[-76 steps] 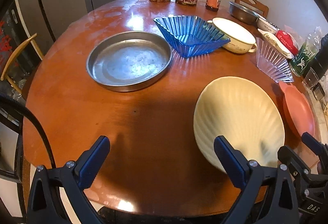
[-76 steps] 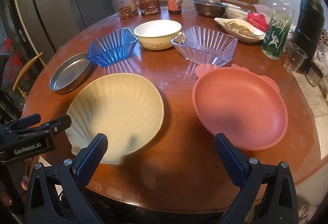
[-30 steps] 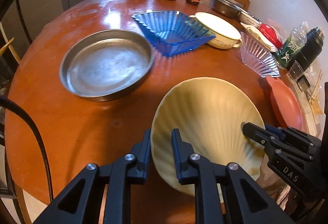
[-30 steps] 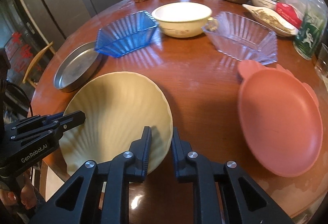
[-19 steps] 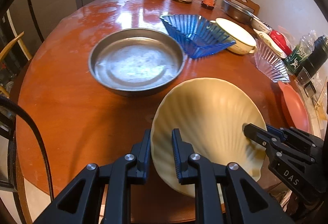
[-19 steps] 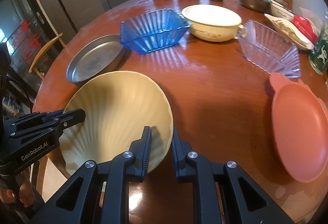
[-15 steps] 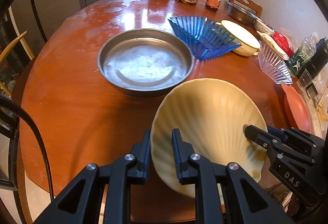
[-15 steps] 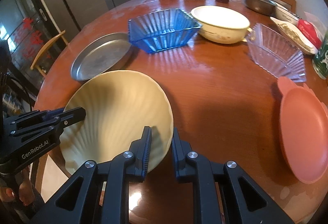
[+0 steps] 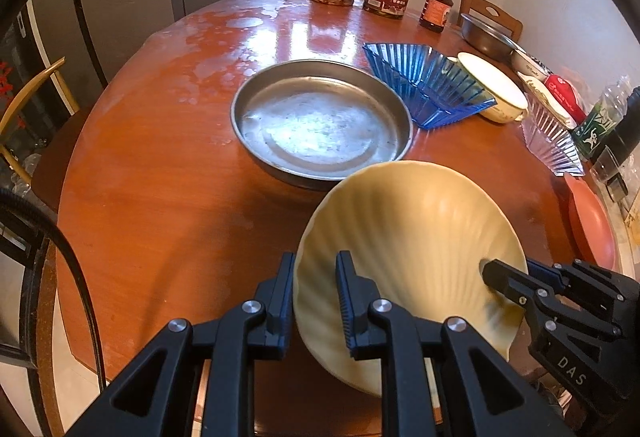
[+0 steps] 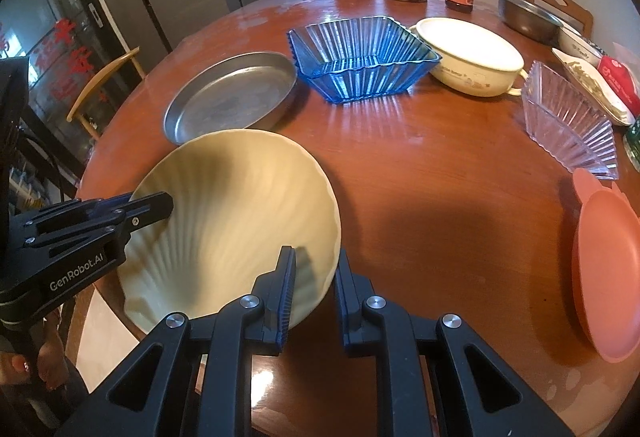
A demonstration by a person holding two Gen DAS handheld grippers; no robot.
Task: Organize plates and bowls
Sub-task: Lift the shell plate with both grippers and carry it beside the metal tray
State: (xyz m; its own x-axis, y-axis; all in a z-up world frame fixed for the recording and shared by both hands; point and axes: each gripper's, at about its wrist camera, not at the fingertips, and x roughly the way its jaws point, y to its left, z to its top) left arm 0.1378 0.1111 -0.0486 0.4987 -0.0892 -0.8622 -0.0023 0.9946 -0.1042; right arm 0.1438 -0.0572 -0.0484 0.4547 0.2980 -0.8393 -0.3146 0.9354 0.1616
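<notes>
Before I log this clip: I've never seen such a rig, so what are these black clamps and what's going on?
They are two hand-held tools, one in each of a person's hands, each with a fisheye camera looking along its fingers. One picture comes from the left tool, the other from the right tool. Both are shut on opposite rims of the cream shell-shaped plate, holding it tilted above the round wooden table. On the table sit a metal pan, a blue ribbed bowl, a cream bowl, a clear ribbed dish and a pink plate.
</notes>
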